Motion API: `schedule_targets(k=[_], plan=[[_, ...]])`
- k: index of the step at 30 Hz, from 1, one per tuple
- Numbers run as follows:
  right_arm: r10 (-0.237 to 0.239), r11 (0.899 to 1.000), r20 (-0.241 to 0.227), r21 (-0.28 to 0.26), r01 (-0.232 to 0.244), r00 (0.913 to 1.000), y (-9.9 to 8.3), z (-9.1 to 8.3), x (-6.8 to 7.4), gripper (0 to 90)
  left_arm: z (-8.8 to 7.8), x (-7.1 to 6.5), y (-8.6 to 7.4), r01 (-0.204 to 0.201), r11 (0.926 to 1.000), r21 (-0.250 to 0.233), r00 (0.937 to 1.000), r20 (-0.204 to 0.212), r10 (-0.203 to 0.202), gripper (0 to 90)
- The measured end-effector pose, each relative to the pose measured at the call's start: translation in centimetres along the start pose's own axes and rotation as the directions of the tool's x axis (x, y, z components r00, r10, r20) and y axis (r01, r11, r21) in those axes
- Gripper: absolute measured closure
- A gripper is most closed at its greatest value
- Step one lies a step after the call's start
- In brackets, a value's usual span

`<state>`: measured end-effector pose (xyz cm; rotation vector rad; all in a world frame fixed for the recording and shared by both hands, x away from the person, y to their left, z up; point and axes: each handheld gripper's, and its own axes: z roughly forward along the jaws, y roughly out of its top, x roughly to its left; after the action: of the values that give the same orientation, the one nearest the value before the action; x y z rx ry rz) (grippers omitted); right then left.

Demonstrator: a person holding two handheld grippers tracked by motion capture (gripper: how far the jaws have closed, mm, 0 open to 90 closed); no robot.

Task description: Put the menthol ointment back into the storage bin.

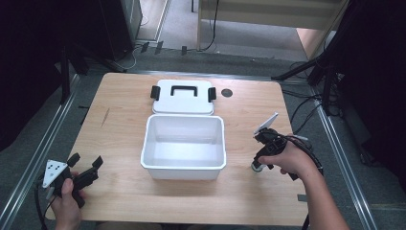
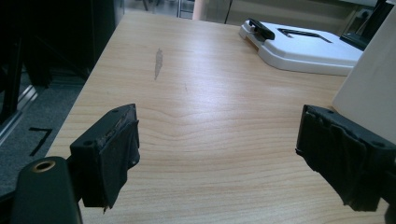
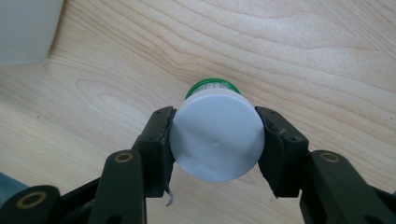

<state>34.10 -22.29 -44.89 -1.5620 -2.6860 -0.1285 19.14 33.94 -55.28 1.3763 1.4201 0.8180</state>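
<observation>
A small bottle with a white cap point(image 3: 216, 140) and a green band stands upright on the wooden table point(image 1: 119, 139), right of the white bin. My right gripper point(image 3: 216, 144) points down over it, both jaws pressed against the cap's sides. In the high view that bottle point(image 1: 257, 166) peeks out under the right hand. The open white plastic bin point(image 1: 184, 143) sits mid-table with nothing inside. Its lid point(image 1: 183, 96), with black handle and latches, lies flat just behind it. My left gripper point(image 1: 86, 165) rests near the front left corner, jaws wide apart and holding nothing.
A dark round hole point(image 1: 227, 92) marks the table right of the lid. A grey smudge point(image 2: 158, 63) streaks the wood ahead of the left gripper. The bin's wall point(image 2: 369, 88) stands close to the left gripper's right jaw. Floor rails and dark stands surround the table.
</observation>
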Motion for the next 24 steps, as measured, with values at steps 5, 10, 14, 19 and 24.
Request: schedule_targets(k=[5,10,14,19,24], plan=[[-0.008,1.0,-0.009,-0.005,0.008,0.9999,0.1,-0.8,0.1,51.3,0.0,0.0,0.0,0.001,1.0,0.0,1.0,0.0,-0.001,13.9],[-0.004,1.0,-0.017,-0.014,0.004,0.9999,0.4,-2.2,0.2,51.3,0.0,0.0,0.0,0.001,1.0,0.0,1.0,0.001,-0.001,13.9],[-0.013,1.0,-0.013,-0.004,0.013,0.9998,0.5,-3.1,0.4,51.3,0.0,0.0,0.0,0.002,1.0,-0.001,1.0,0.001,-0.002,13.9],[-0.017,1.0,-0.023,-0.009,0.017,0.9996,0.5,-4.0,0.5,51.3,0.0,0.1,0.0,0.003,1.0,0.0,1.0,0.002,-0.003,13.9],[-0.018,1.0,-0.027,-0.002,0.018,0.9995,0.6,-5.2,0.7,51.3,0.0,0.0,0.0,0.002,1.0,-0.001,1.0,0.002,-0.002,13.9]])
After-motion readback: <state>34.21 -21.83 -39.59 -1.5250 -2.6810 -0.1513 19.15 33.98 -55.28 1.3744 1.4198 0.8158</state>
